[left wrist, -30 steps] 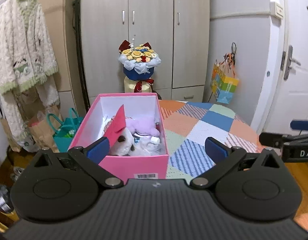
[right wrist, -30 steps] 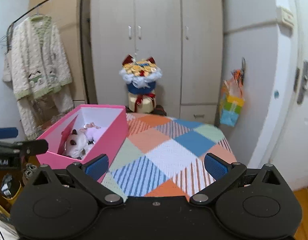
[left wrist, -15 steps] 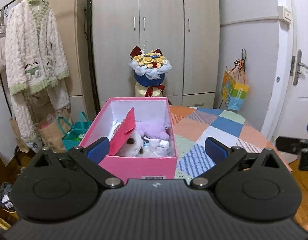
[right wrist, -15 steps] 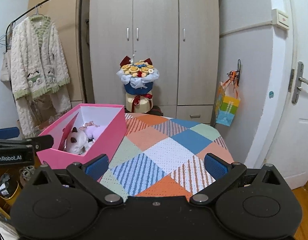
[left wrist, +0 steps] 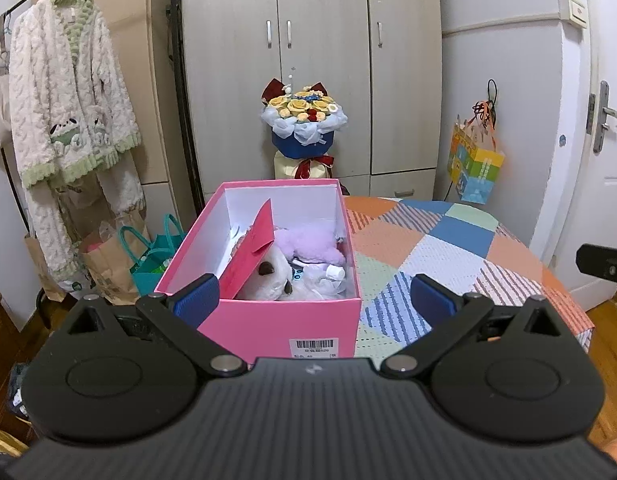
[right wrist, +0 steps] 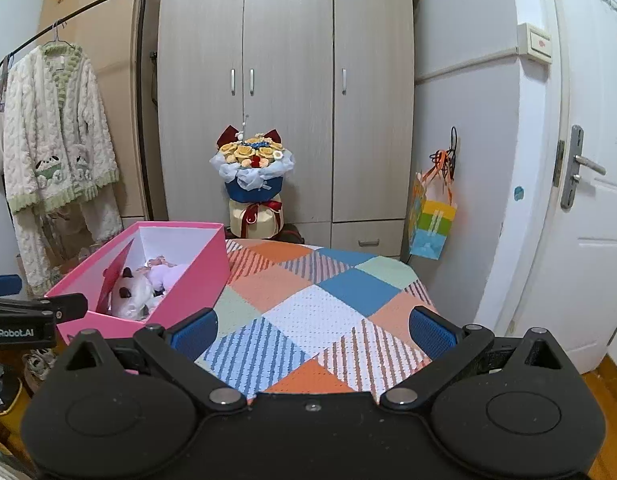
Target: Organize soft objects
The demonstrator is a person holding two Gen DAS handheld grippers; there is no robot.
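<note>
A: Wardrobe [right wrist: 286, 96] fills the far wall, with a robe [left wrist: 68, 120] hanging at far left. Nearer, what's on the surface [right wrist: 328, 312]?

B: Its patchwork cover shows nothing loose in either view. Only the box [left wrist: 284, 320] stands on it, at the near left edge, pink and lidless.

A: And inside the box?

B: Soft toys: a white plush [left wrist: 270, 272] near the front wall, a purple plush [left wrist: 308, 242] just behind it and touching it, and a red envelope [left wrist: 252, 250] leaning tilted against the left wall. Smaller bits lie under them, too jumbled to tell apart.

A: So how far along is the job?

B: I'd judge it finished or nearly so. Every soft thing on view already sits in the box, and nothing waits outside it. What might remain is tidying the contents, but that's a guess.

A: The grippers?

B: Left gripper [left wrist: 314, 298] hangs just in front of the box, fingers spread wide, holding nothing. Right gripper [right wrist: 312, 328] sits over the bare cover to the right, fingers equally wide, also holding nothing.
</note>
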